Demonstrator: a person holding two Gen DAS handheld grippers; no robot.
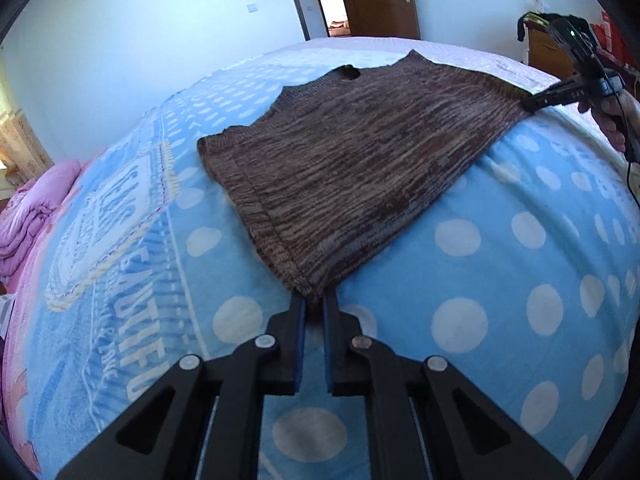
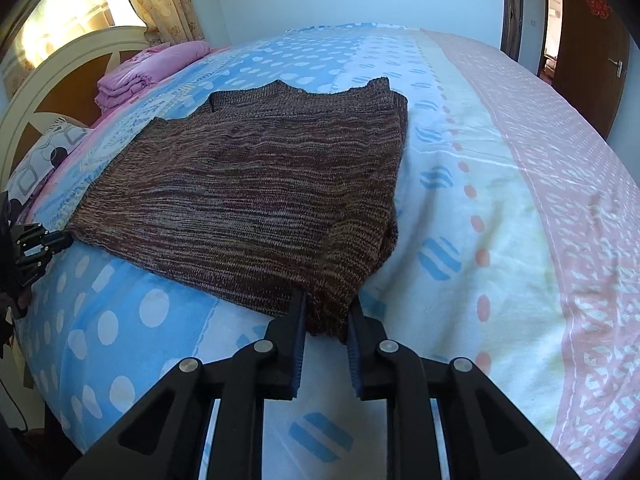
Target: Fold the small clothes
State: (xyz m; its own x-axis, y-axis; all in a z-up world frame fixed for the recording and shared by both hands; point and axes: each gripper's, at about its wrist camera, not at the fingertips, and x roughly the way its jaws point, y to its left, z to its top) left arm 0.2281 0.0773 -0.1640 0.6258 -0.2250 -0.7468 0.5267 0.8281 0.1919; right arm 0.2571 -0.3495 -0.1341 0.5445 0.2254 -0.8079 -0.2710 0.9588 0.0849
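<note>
The brown knit vest [image 1: 344,152] lies flat in the middle of the bedspread [image 1: 520,280], hem toward the person, neck out at twelve o'clock. The left gripper [image 1: 315,304] is clenched on one hem corner, fabric pinched tight between its pads. The right gripper [image 2: 327,316] grasps the other corner, jaws drawn in on a thicker bunch of knit. A corner in each claw, I'd say, so the whole hem can lift evenly and carry over toward the neckline. Folded pink quilt [image 2: 132,76] sits well clear at ten o'clock.
</note>
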